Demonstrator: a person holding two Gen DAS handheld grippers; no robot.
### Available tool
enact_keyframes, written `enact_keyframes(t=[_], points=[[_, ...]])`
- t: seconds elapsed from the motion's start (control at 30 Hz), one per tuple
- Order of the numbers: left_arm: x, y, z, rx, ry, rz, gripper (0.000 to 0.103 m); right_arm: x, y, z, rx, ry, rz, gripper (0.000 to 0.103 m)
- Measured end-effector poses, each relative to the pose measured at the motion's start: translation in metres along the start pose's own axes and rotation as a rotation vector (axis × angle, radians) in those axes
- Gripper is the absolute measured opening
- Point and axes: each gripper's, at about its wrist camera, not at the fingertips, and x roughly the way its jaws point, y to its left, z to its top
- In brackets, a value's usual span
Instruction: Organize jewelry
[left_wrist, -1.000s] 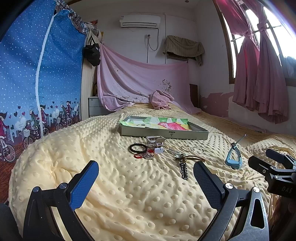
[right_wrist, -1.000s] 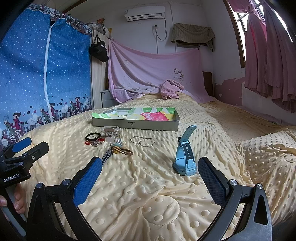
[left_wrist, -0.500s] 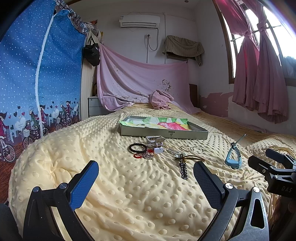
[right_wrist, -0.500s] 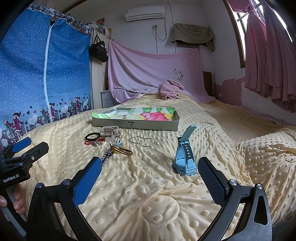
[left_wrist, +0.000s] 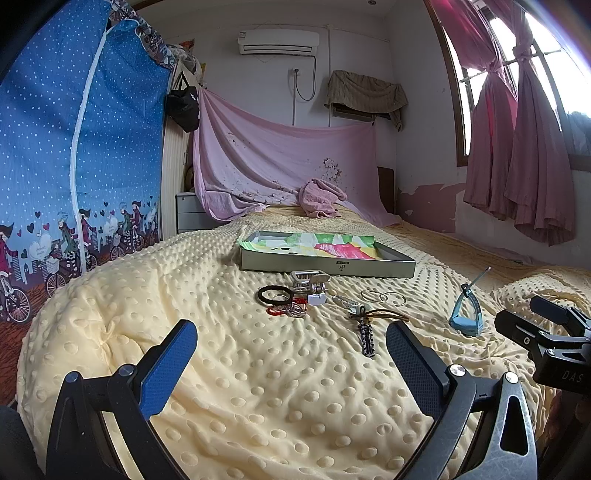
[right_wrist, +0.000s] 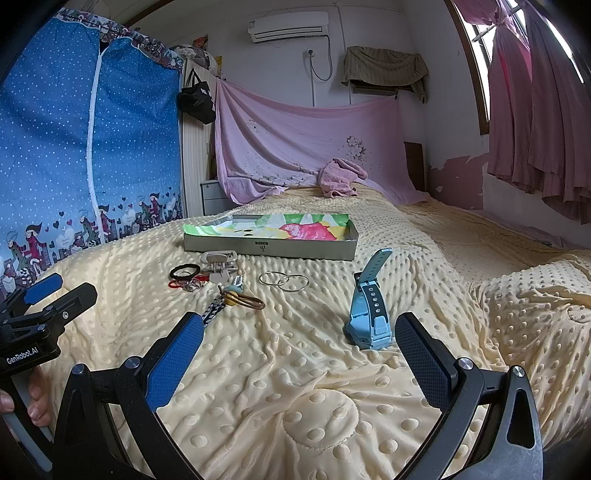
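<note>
On the yellow dotted blanket lies a shallow grey tray (left_wrist: 369, 268) lined with coloured paper; it also shows in the right wrist view (right_wrist: 295, 252). In front of it lie a black hair tie (left_wrist: 274, 295), a white clip (left_wrist: 310, 282), two silver hoops (left_wrist: 384, 296), a braided keychain (left_wrist: 366, 334) and a light-blue watch (left_wrist: 466, 317). The watch (right_wrist: 369, 314) stands just ahead of my right gripper (right_wrist: 299, 365), which is open and empty. My left gripper (left_wrist: 288, 373) is open and empty, short of the keychain.
A pink towel (left_wrist: 321, 197) lies at the bed's far end. A blue zip wardrobe (left_wrist: 74, 147) stands on the left. Pink curtains (left_wrist: 517, 166) hang on the right. The blanket bulges at the right (right_wrist: 535, 295).
</note>
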Motion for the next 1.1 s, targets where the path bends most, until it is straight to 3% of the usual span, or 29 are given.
enact_keyframes(t=[0.67, 1.1], points=[[0.002, -0.001, -0.001, -0.002, 0.003, -0.001, 0.103, -0.003, -0.002, 0.000, -0.005, -0.013, -0.015, 0.102], [0.031, -0.016, 0.015, 0.062, 0.031, -0.040, 0.103, 0.011, -0.020, 0.022, -0.028, -0.005, -0.063, 0.102]])
